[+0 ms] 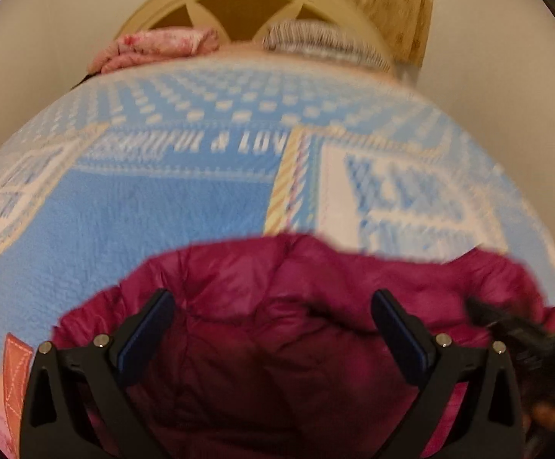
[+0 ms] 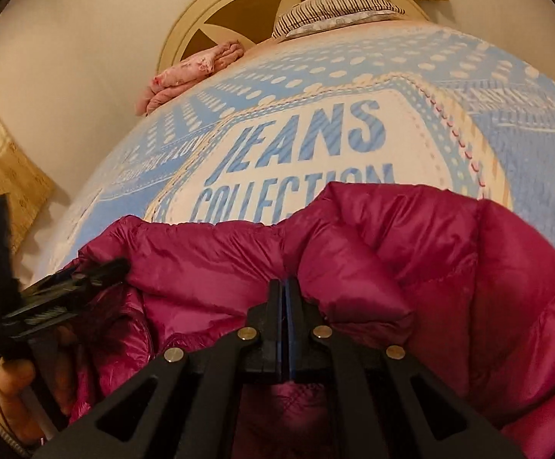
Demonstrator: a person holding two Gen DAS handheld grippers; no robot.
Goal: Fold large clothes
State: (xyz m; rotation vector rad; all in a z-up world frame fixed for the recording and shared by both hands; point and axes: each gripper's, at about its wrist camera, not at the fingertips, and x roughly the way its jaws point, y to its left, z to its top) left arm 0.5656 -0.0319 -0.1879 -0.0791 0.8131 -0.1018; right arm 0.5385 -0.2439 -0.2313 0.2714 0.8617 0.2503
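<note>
My right tool (image 2: 285,290) is clenched on a pinch of the magenta puffer jacket (image 2: 411,267), with the fabric bunching up on either side of the closed fingers. My left tool (image 1: 273,313) is spread wide and grasping nothing, hovering over the same jacket; the right view shows it off to the side at the jacket's edge.

The jacket lies on the bed, on the blue and white blanket (image 2: 315,141), at the near end and well apart from the striped pillow (image 2: 334,9) and the pink bundle (image 2: 193,72) up by the headboard.

As for progress, I'd call this early. The jacket looks rumpled and heaped, with no flat panel or crisp fold line showing. Whether a sleeve is already turned in, I can't tell. I reckon spreading, folding and squaring all remain.
</note>
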